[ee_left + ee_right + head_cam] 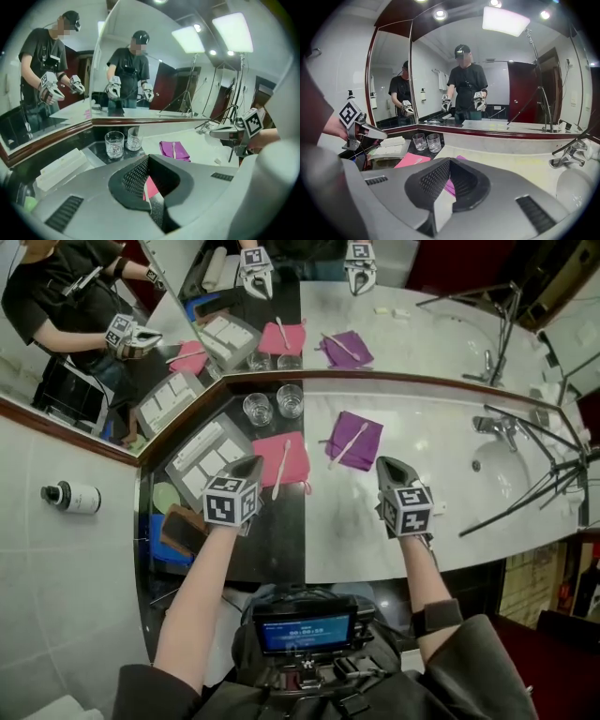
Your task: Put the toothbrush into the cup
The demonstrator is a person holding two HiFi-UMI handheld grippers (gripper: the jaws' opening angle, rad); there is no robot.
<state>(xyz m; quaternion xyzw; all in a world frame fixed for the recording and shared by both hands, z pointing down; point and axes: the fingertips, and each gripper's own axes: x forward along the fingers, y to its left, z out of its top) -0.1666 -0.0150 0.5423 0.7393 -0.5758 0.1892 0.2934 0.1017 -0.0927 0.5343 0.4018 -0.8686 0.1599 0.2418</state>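
Two clear glass cups (258,409) (290,399) stand side by side at the mirror's foot. A pale toothbrush (281,468) lies on a pink cloth (294,463); another toothbrush (349,444) lies on a purple cloth (361,432). My left gripper (251,463) hovers just left of the pink cloth, shut and empty. In the left gripper view its closed tips (151,199) show pink cloth behind them. The right gripper (394,470), also shut and empty, hangs to the right of the purple cloth, over the white counter; its jaws (437,206) meet.
A tray (208,457) of white packets sits left of the pink cloth on the dark counter. At the right lie a sink (502,470) with a faucet (497,427), crossed by black tripod legs (534,493). A white bottle (73,497) hangs at far left.
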